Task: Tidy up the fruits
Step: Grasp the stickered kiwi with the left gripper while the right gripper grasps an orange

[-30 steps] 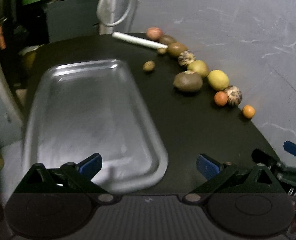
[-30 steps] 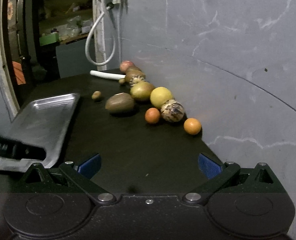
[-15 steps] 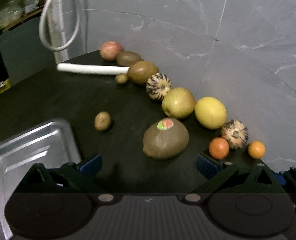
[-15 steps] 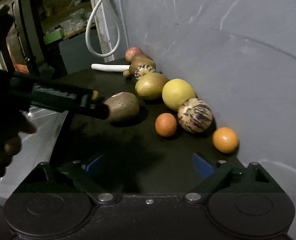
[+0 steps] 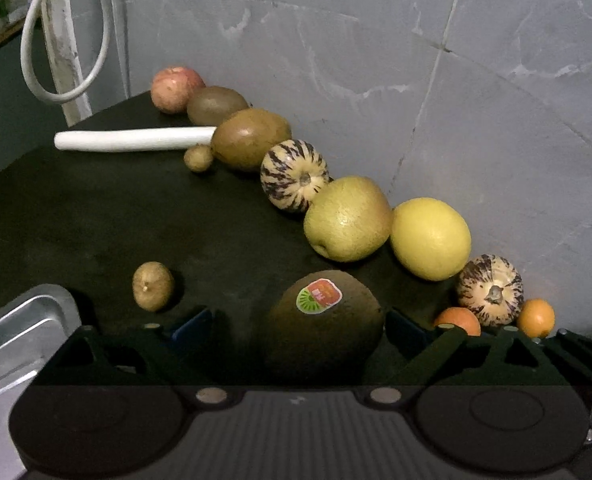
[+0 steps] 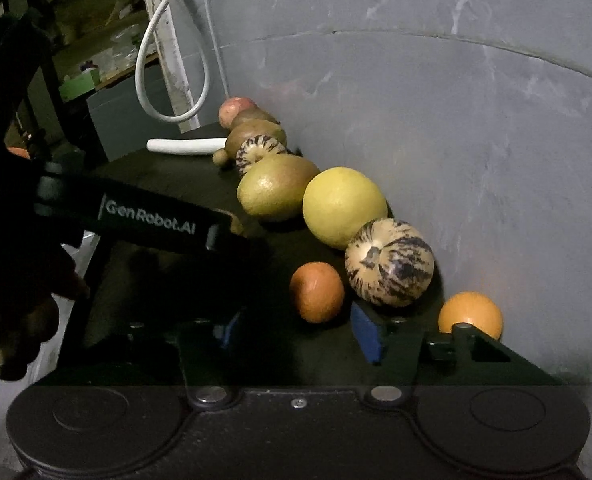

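A big brown kiwi with a sticker lies on the black table, between the fingers of my left gripper. Its jaws are closing; the right pad is at the kiwi's side and the left pad stands off it. My right gripper is closing too, with a small orange fruit just ahead between its fingertips, pads clear of it. A second orange sits right of that gripper. The steel tray shows at the lower left.
A row of fruit lines the grey wall: apple, kiwis, two striped melons, pear, yellow fruit. A white stick and small brown fruit lie nearby. The left gripper's finger and a hand cross the right wrist view.
Both grippers moved in toward the fruit row. The left one left the tray and came around the stickered kiwi. The right jaws narrowed near the small orange fruit.
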Demonstrator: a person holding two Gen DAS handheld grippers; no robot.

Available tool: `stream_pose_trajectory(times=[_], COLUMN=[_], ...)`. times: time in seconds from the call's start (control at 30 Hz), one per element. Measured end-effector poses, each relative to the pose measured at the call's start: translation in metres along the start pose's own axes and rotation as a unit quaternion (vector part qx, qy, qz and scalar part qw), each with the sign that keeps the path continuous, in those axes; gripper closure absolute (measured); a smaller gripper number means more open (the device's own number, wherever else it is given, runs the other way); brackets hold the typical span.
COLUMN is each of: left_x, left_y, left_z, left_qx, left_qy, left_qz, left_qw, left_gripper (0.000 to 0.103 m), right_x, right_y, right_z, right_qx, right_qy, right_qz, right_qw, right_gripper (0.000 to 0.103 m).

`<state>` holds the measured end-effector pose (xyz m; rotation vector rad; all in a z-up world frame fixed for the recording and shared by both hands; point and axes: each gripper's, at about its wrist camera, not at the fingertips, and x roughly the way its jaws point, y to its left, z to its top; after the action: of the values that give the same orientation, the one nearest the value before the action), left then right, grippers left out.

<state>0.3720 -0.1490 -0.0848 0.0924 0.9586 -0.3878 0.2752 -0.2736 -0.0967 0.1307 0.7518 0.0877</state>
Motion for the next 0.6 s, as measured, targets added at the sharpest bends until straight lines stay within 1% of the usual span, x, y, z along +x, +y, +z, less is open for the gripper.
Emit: stream_pose_trajectory(times=[0.1, 0.13, 0.2, 0.3, 0.43, 0.6], left_x=[0.0045, 0.0055, 0.0068, 0.0092, 0.0097, 0.0091], left_y=[-0.0003, -0.0007, -0.0018, -0.0017, -0.0026, -0.0055], left_z=[-0.0002, -0.0004, -0.0005, 0.0012, 0.0017, 0.0019], left_qx=[-0.001, -0.001, -0.003, -0.01, -0.01, -0.011], left_qy=[0.005, 0.006, 0.007, 0.004, 0.002, 0.005], left_qz=[-0.012, -0.014, -0.017, -0.022, -0.028, -0.015], left_qw=[0.9999, 0.9999, 0.9998, 0.9997, 0.9996, 0.9998], left_gripper=[0.013, 0.014, 0.02, 0.025, 0.033, 0.035], right_x=[0.0023, 0.0026, 0.0035, 0.0057, 0.005, 0.004], right_y=[-0.0006, -0.0006, -0.0014, -0.0039, -0.0072, -0.01], right_z=[0.0011, 0.001, 0.0015, 0.0025, 0.0028, 0.0019], right_qx=[-0.002, -0.003, -0.002, -0.001, 0.0, 0.004], right_qy=[-0.005, -0.006, -0.008, -0.009, -0.008, -0.009], right_qz=[-0.005, -0.006, -0.009, -0.01, -0.006, 0.003], right_qw=[1.0, 1.0, 1.0, 1.0, 1.0, 1.0], right_gripper=[0.056, 0.057, 0.062, 0.066, 0.071, 0.071])
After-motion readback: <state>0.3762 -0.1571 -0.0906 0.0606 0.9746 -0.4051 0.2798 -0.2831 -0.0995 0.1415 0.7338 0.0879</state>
